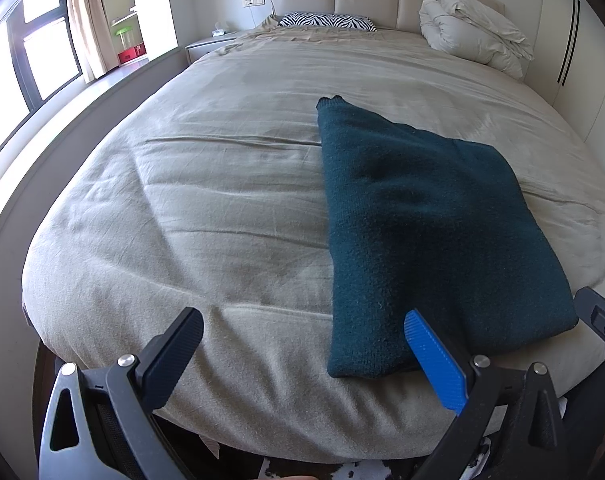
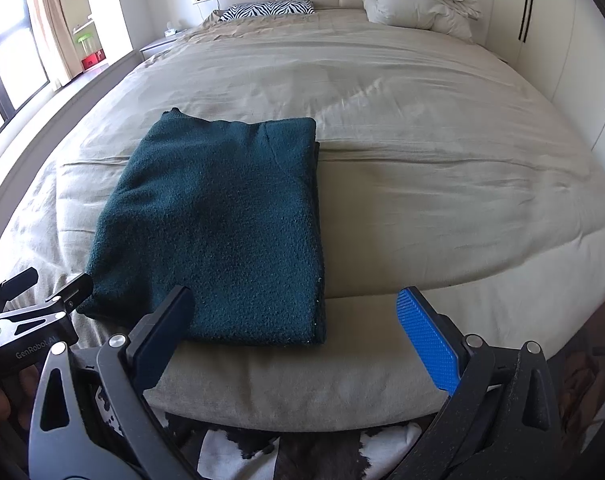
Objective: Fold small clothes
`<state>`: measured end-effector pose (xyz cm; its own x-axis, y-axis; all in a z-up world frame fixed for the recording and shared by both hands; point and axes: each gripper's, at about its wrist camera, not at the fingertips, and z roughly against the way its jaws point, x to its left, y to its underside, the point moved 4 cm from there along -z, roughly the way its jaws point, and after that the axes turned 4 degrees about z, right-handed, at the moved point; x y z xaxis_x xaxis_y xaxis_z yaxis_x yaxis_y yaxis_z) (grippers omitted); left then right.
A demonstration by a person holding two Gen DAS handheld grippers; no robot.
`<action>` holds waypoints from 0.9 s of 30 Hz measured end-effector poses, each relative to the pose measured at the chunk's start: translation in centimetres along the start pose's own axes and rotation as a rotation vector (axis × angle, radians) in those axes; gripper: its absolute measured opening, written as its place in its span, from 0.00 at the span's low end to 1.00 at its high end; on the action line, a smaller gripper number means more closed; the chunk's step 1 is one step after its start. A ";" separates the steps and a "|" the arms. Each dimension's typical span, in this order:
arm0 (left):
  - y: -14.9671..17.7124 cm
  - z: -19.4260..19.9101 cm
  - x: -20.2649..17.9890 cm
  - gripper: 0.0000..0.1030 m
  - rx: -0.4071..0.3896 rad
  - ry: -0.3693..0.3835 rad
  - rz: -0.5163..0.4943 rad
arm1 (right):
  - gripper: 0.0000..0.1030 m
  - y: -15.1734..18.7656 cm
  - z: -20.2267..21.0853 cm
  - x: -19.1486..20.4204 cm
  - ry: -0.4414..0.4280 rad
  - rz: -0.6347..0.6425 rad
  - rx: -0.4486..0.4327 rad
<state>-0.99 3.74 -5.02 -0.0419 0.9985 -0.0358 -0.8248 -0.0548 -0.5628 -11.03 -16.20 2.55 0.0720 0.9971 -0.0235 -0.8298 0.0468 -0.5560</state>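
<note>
A dark teal knitted sweater (image 1: 418,232) lies folded into a flat rectangle on the beige bed (image 1: 206,208), near its foot edge. It also shows in the right wrist view (image 2: 218,232). My left gripper (image 1: 304,326) is open and empty, above the foot edge just left of the sweater's near corner. My right gripper (image 2: 294,304) is open and empty, with its black finger over the sweater's near edge. The left gripper shows at the left edge of the right wrist view (image 2: 50,284).
A zebra-print pillow (image 1: 326,21) and a bundled white duvet (image 1: 474,28) lie at the padded headboard. A nightstand (image 1: 210,45), curtain and window stand at the left. White wardrobe doors (image 2: 574,56) are at the right. A black-and-white rug (image 2: 286,456) lies under the bed's foot.
</note>
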 end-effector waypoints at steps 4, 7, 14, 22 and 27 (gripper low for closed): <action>0.1 -0.1 0.1 1.00 0.000 0.000 0.001 | 1.00 0.0 -0.1 0.0 -0.002 0.000 0.004; 0.1 -0.1 0.1 1.00 -0.001 -0.001 0.001 | 1.00 0.1 -0.1 0.0 -0.002 0.000 0.005; 0.1 0.0 0.0 1.00 0.000 -0.002 0.000 | 1.00 0.1 -0.3 -0.1 -0.003 -0.001 0.008; 0.1 0.0 0.0 1.00 0.000 -0.002 0.000 | 1.00 0.2 -0.5 -0.3 -0.004 -0.002 0.014; 0.2 0.0 0.0 1.00 0.002 -0.002 0.002 | 1.00 0.3 -0.6 -0.3 -0.003 -0.004 0.017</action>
<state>-1.18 3.77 -5.16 -0.0446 0.9984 -0.0349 -0.8259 -0.0565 -0.5610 -10.95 -16.57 1.94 0.0738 0.9971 -0.0185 -0.8386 0.0520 -0.5423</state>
